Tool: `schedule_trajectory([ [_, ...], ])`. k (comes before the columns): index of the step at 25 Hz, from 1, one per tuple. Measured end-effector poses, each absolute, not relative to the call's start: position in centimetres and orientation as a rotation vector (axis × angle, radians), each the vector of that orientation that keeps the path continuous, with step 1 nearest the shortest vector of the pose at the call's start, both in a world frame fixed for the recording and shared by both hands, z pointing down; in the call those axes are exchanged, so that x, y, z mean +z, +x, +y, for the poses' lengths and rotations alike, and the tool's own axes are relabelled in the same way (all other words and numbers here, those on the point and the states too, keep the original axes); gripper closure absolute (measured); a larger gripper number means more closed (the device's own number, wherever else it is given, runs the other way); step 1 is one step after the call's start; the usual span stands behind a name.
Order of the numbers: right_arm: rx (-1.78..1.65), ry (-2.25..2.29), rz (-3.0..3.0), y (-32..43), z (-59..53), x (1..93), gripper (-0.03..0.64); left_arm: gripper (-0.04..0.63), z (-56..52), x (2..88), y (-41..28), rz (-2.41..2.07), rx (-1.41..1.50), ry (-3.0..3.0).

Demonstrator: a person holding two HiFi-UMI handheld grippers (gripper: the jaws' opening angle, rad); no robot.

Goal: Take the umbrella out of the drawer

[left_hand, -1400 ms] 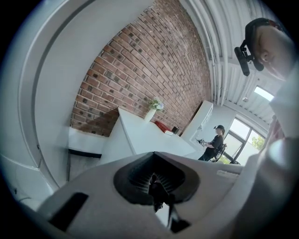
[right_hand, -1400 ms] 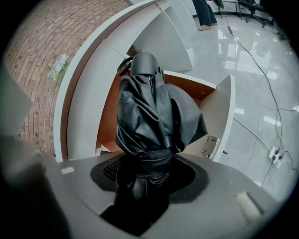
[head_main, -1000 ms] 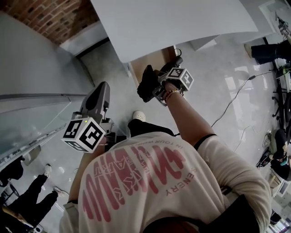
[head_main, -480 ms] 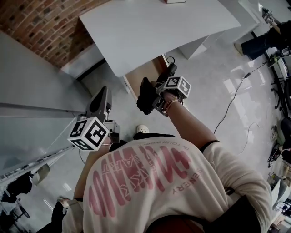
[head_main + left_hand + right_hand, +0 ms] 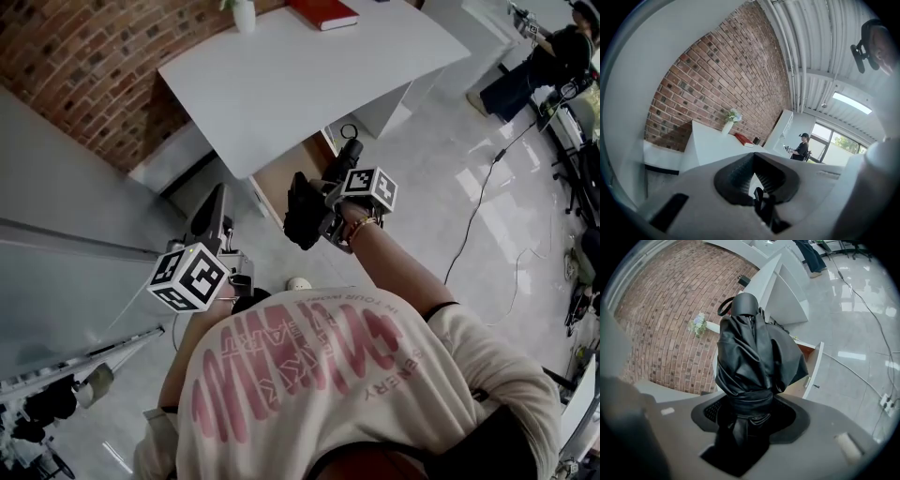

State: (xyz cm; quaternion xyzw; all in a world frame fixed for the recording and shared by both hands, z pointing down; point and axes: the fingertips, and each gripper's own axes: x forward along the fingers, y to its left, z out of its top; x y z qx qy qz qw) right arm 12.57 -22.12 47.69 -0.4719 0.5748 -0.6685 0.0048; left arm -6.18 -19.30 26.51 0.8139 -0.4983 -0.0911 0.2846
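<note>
Nearest in the head view is the operator's shirt [image 5: 309, 375], which blocks the floor below. Left gripper [image 5: 754, 157]: jaws together, nothing between them, pointing roughly level toward the far brick wall [image 5: 75, 66], with a grey partition [image 5: 66, 178] close on its left. Right gripper [image 5: 750, 404]: clamped on the folded black umbrella [image 5: 754, 348], jaws gripping the strapped lower end and the strap-loop end pointing away. The umbrella is in the air, clear of the drawer [image 5: 814, 366], which sits open just beyond it under the white desk [image 5: 300, 75] with its wood interior showing. The umbrella fills the middle of the right gripper view and hides part of the desk. On the far desk edge are a red book [image 5: 322, 13] and a vase of flowers [image 5: 242, 13]. A cable [image 5: 483, 202] runs over the floor on the right, and another person [image 5: 534, 66] is at far right.
</note>
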Motion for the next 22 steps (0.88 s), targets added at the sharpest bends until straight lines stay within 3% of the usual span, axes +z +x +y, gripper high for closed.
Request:
schedule_trajectory([
  [22, -1.653, -1.47, 2.302, 11.7, -22.3, 36.6, 0.364, 0.592, -20.9, 24.7, -3.2, -1.26, -0.228, 2.272],
])
